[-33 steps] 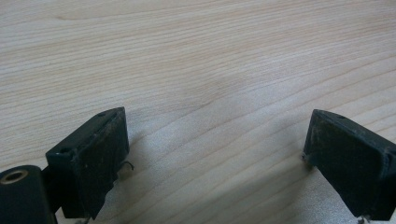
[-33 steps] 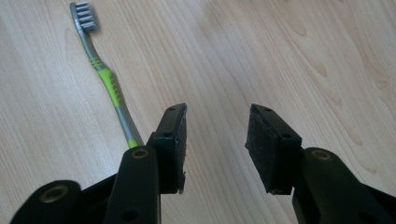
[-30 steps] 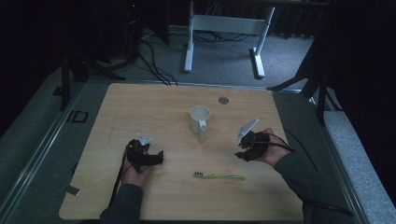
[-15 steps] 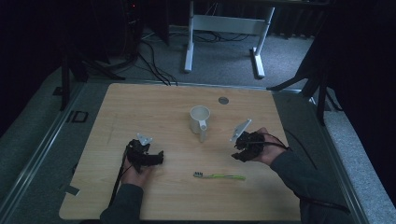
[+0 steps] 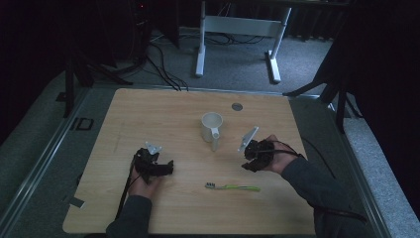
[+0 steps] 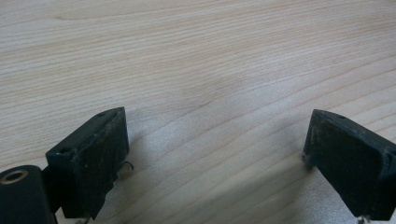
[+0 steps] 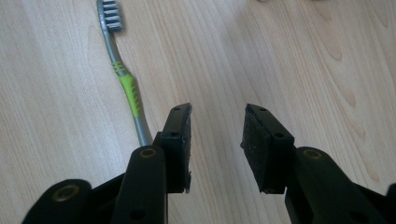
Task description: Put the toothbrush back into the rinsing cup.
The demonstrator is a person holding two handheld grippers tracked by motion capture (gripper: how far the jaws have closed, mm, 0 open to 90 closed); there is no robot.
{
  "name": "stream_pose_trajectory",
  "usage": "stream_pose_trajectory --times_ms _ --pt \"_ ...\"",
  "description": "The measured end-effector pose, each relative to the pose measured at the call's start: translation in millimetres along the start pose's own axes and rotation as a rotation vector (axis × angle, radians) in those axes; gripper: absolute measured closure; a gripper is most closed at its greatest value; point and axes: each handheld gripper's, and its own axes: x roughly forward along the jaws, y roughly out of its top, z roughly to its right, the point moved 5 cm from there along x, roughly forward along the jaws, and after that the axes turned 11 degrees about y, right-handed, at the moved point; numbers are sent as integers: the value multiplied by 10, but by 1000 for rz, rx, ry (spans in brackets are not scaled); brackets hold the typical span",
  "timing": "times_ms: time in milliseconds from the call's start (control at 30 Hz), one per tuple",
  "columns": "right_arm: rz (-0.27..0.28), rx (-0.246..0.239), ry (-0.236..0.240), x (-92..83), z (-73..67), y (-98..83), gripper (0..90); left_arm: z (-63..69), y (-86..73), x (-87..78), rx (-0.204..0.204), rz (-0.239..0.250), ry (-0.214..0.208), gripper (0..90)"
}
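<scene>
A green and grey toothbrush (image 5: 233, 187) lies flat on the wooden table (image 5: 148, 114), bristle head to the left. A white mug (image 5: 212, 128) stands upright near the table's middle. My right gripper (image 5: 249, 166) hovers just above and to the right of the toothbrush, tilted down at the wood. In the right gripper view its jaws (image 7: 217, 135) have just been closing, with bare wood between them and the toothbrush (image 7: 123, 79) left of the left jaw. My left gripper (image 5: 168, 167) rests at the front left, jaws (image 6: 215, 154) wide open over bare wood.
A small grey disc (image 5: 237, 106) sits flush in the table near the back edge. Beyond the table, a white desk frame (image 5: 237, 27) and cables (image 5: 163, 64) lie on the carpet. Dark stands flank both sides.
My right gripper has shifted slightly left and down toward the toothbrush. The left gripper, mug and toothbrush have stayed put.
</scene>
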Motion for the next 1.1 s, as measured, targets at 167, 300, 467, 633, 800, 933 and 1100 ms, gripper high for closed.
stream_pose_trajectory --times_ms 167,300,467,633,800,933,1100 --pt "-14 -10 5 12 -8 27 623 4 -1 -1 2 0 -1 70" --pt "-21 -14 11 24 -20 45 624 6 -2 -4 6 -2 -1 70" --pt "-33 -23 19 51 -37 62 624 9 -2 -5 7 -2 -2 70" --pt "-42 -28 25 76 -54 79 624 14 -2 -5 5 -1 -3 70" --pt "-55 -35 28 107 -57 88 624 18 -1 -5 4 -1 -4 70" --pt "-66 -37 36 139 -70 100 623 18 -1 -6 4 -3 -4 70" --pt "-78 -38 46 179 -89 122 623 19 -1 -7 4 -3 -4 70"
